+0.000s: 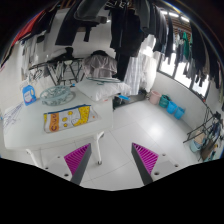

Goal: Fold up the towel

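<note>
My gripper is open and empty, held above a pale floor. Its magenta pads show on both fingers, with a wide gap and nothing between them. I cannot pick out a towel with certainty. A white table stands ahead to the left of the fingers, and one of its legs comes down just beside the left finger. Dark and white garments hang on a rack far beyond the fingers.
On the table lie a yellow packet, a round dish and a blue packet. A black wire stand is behind them. Blue tubs sit on the floor at the far right, under windows.
</note>
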A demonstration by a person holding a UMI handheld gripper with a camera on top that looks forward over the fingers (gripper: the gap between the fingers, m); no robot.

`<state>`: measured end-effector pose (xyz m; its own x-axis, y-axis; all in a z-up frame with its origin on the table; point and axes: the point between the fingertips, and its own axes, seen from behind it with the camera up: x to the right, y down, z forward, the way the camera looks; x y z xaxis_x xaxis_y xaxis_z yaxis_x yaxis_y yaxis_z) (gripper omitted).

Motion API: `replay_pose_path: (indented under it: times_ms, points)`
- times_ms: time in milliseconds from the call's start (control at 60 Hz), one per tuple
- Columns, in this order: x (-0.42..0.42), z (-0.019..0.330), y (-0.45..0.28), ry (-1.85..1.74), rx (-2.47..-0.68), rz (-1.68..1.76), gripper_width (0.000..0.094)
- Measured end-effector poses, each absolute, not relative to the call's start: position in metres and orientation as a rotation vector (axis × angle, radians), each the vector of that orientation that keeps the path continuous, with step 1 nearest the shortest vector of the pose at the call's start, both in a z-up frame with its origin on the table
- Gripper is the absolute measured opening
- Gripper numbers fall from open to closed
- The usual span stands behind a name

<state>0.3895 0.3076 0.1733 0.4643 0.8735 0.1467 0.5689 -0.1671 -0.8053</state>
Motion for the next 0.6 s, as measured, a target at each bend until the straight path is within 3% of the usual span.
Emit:
replay_pose_path:
  times_ms: [117, 600]
  points:
    - [0.375, 0.169, 0.289, -1.255, -1.827, 0.478, 0.0848]
    - [0.251, 0.147, 0.085, -1.554, -1.684, 0.671, 0.0848]
